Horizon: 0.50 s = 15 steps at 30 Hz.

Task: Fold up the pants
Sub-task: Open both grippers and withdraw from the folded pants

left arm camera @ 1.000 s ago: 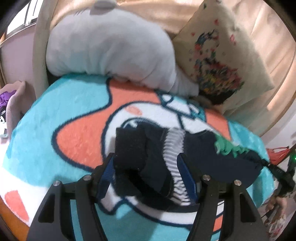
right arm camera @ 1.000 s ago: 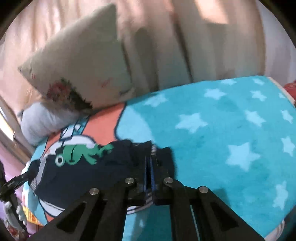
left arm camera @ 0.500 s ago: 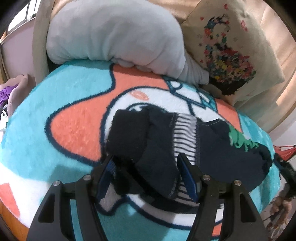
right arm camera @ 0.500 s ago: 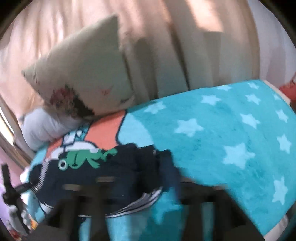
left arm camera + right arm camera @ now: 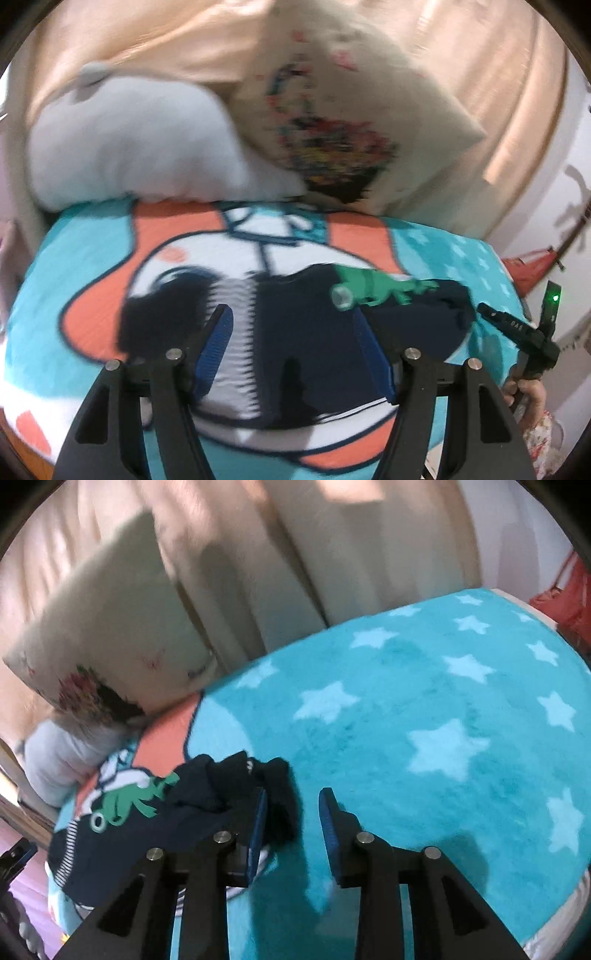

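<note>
Resting folded: navy frog-print pants lie bunched on the cartoon blanket.
Left gripper and right gripper both spread, holding nothing; fold looks nearly finished, bundle untidy.

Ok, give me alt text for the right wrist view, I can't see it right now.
The right gripper is open above a teal star blanket, holding nothing. Dark navy pants with a green frog print lie bunched just left of its fingers. A cream pillow leans against the curtain behind.
</note>
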{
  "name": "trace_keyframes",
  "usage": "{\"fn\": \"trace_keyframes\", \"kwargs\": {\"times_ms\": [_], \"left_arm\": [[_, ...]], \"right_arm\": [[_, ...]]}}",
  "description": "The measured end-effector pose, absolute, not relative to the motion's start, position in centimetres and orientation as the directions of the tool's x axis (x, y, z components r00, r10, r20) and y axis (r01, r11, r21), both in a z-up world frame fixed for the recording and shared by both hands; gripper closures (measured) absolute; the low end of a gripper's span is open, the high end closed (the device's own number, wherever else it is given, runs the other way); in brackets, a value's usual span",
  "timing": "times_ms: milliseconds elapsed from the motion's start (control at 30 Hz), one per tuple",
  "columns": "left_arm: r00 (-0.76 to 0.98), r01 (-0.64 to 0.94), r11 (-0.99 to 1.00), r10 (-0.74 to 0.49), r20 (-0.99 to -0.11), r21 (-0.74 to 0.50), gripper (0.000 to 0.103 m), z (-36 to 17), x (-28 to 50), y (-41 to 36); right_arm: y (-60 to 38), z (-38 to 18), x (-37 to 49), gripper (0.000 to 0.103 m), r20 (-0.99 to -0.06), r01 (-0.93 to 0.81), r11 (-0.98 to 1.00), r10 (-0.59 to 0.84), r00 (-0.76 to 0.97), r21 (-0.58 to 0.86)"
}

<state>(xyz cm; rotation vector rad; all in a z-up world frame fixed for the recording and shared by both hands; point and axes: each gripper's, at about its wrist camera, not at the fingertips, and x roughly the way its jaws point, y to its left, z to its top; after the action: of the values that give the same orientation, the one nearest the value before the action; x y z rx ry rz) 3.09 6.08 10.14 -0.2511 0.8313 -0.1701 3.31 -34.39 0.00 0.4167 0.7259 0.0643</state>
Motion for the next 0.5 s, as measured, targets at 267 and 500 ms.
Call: {"fn": "trace_keyframes", "kwargs": {"times_ms": [267,500], "left_arm": [[0.636,0.209,0.952,-0.307,-0.708,-0.225,0.036,11.4,5.7,-1.1],[0.596,0.308,0.922,-0.378,-0.709,-0.232,0.035,11.7,8.0,-6.1]], "right_arm": [[-35.9,-0.9,-0.6,0.049,-0.568,0.040,0.878,0.274,0.776,0.478],[-36.5,-0.8,-0.9,0.039,-0.548,-0.002,0.864,0.321,0.773,0.503]]}}
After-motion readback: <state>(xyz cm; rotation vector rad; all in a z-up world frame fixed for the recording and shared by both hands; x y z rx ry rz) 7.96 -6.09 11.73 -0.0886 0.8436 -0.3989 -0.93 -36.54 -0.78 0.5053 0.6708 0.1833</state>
